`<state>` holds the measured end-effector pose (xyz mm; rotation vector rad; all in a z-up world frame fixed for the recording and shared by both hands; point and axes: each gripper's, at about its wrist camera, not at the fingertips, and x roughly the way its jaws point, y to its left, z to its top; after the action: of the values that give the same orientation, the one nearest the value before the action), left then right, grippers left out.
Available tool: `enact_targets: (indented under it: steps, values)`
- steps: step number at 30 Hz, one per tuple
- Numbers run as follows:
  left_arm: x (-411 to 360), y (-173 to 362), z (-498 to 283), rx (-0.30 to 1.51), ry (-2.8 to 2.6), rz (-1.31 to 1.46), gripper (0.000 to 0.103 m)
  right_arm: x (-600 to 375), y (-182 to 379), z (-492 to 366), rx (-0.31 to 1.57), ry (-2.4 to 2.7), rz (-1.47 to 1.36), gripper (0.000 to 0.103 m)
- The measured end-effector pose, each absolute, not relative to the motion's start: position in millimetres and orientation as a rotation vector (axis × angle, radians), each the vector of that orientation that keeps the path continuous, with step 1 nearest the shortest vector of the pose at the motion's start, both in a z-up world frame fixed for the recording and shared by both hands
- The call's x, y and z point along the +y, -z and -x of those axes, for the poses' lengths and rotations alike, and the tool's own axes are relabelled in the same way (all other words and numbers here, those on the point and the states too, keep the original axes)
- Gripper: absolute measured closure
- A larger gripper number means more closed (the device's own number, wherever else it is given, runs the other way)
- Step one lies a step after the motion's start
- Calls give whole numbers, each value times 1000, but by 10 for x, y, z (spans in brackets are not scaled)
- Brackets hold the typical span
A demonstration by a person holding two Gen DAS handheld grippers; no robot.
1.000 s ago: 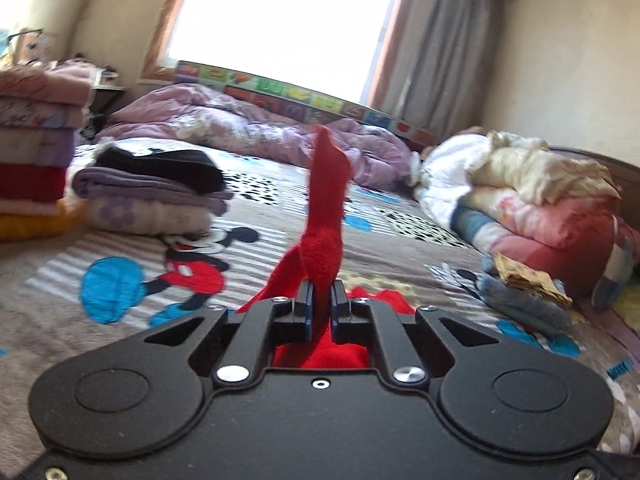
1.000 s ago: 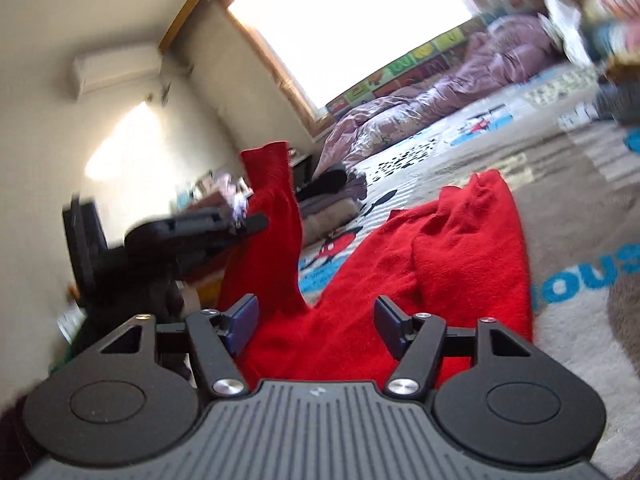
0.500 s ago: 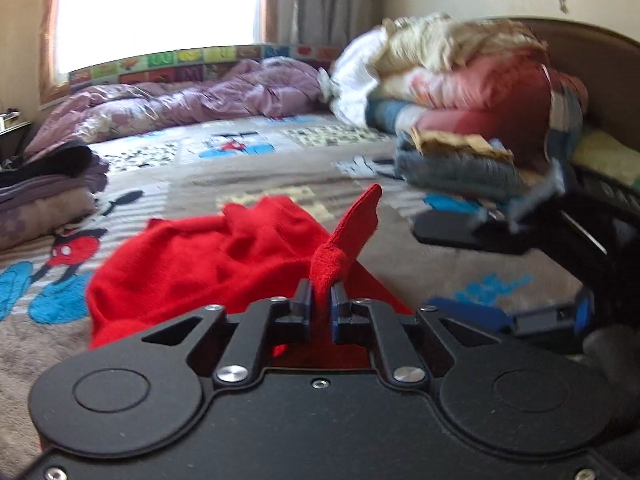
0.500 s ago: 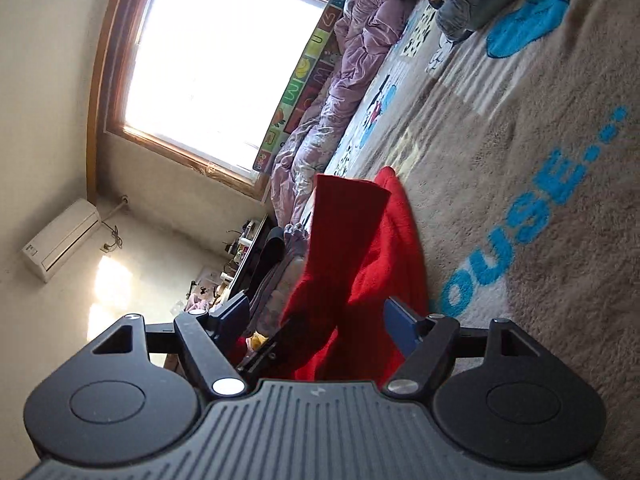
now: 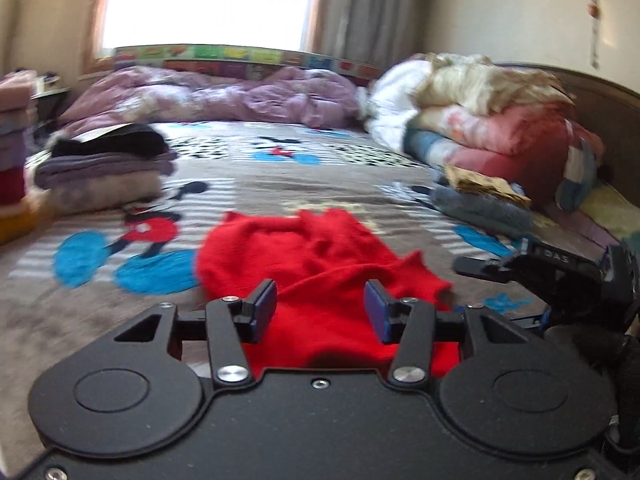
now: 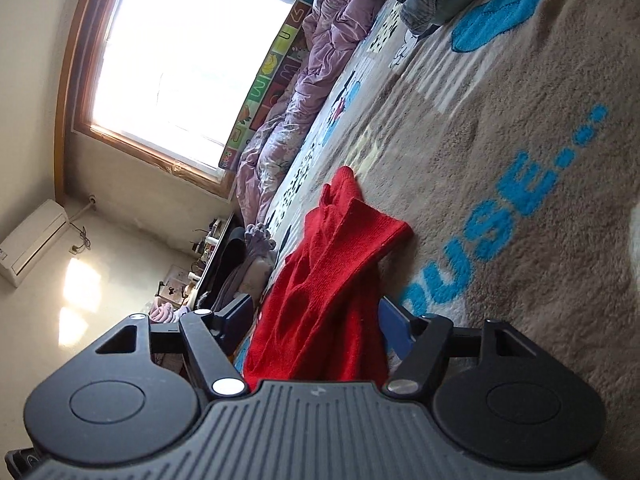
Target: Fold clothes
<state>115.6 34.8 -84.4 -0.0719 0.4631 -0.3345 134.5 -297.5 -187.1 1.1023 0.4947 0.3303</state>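
A red knit garment (image 5: 304, 264) lies crumpled on the cartoon-print bed blanket (image 5: 100, 312), just ahead of my left gripper (image 5: 320, 300). That gripper's jaws are opening, and its blue pads stand apart over the cloth without pressing it. In the right wrist view, which is rolled sideways, the same red garment (image 6: 332, 280) runs between the fingers of my right gripper (image 6: 316, 314). Its jaws are closing, and the pads do not squeeze the cloth. The right gripper's black body (image 5: 560, 280) shows low at the right of the left wrist view.
A folded stack of dark and purple clothes (image 5: 104, 168) sits on the bed at the left. Beyond it is a taller pile of towels (image 5: 16, 152). A purple quilt (image 5: 220, 96) lies under the window. Heaped bedding (image 5: 480, 120) fills the right by the headboard.
My left gripper has let go of the red sleeve, which dropped flat onto the garment, and its jaws have spread. The right gripper has rolled sideways and come down beside the garment.
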Motion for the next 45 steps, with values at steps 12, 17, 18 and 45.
enact_targets:
  steps: [12,17,18,45]
  values:
    - [611,1047,-739,516,309,70,38,-3051,1865,-1658,515,-316,-1065,38]
    - [429,1148,-724,498,317,-60,38,-3046,1862,-1698,516,-309,-1044,47]
    - [395,1173,-729,495,315,-87,38,-3031,1854,-1699,515,-306,-1032,50]
    - [12,1558,-784,425,116,-507,90,-3239,1410,-1222,280,-425,-1008,97]
